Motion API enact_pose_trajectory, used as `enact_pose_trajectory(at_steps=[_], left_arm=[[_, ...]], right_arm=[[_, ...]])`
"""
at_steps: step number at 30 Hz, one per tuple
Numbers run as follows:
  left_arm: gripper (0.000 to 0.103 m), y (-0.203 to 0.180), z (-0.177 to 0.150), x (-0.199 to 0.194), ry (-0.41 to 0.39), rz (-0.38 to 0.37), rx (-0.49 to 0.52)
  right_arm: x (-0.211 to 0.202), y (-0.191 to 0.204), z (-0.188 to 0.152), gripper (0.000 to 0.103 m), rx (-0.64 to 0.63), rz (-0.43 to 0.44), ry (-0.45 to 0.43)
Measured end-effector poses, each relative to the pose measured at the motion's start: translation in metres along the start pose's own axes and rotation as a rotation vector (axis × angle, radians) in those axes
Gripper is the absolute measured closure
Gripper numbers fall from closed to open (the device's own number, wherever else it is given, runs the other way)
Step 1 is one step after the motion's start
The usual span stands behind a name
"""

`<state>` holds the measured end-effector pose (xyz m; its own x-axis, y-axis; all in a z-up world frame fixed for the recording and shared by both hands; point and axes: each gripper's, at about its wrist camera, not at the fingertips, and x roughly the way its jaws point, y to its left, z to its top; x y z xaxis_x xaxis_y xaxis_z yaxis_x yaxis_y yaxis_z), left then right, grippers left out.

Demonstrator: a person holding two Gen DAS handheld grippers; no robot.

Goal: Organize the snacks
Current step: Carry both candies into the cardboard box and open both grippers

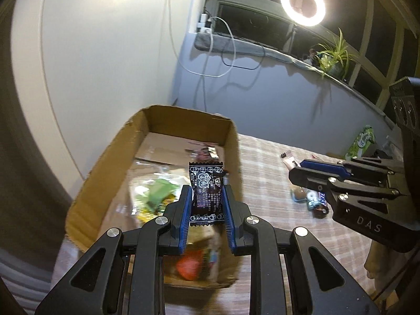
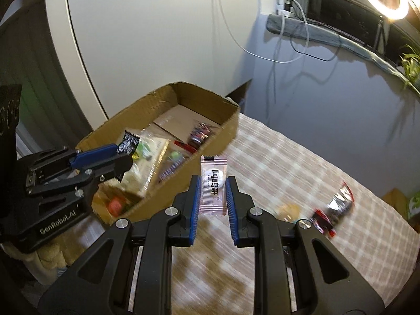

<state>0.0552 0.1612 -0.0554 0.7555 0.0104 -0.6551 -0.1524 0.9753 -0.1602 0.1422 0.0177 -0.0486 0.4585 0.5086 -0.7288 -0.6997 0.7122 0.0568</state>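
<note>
My left gripper point(image 1: 206, 190) is shut on a black snack packet point(image 1: 206, 194) with white print and holds it upright above the open cardboard box point(image 1: 105, 162). The box holds several snacks, among them a clear bag with green pieces point(image 1: 155, 191) and a red item point(image 1: 190, 263). My right gripper point(image 2: 213, 182) is shut on a pale pink candy wrapper point(image 2: 213, 183) above the checked tablecloth point(image 2: 288, 173), just right of the box point(image 2: 210, 147). The left gripper with its black packet point(image 2: 128, 144) also shows in the right wrist view.
Loose snacks lie on the cloth: a red and black packet point(image 2: 333, 210), a round brown one point(image 2: 287, 211), and a chocolate bar point(image 1: 319, 200). A green carton point(image 1: 363, 141) stands at the far right. White wall, hanging cables, ring light point(image 1: 302, 4) and a plant point(image 1: 333, 57) lie behind.
</note>
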Motion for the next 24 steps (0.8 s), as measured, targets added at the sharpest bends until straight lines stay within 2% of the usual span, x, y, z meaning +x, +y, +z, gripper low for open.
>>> enact_pose_trajectory(at_steps=[12, 24], left_arm=[[0.081, 0.034, -0.001, 0.005, 0.01, 0.043, -0.046], [0.081, 0.045, -0.004, 0.012, 0.027, 0.049, -0.064]], right_arm=[[0.037, 0.032, 0.035, 0.083, -0.043, 0.057, 0.009], [0.069, 0.049, 0.044, 0.083, -0.063, 0.088, 0.049]])
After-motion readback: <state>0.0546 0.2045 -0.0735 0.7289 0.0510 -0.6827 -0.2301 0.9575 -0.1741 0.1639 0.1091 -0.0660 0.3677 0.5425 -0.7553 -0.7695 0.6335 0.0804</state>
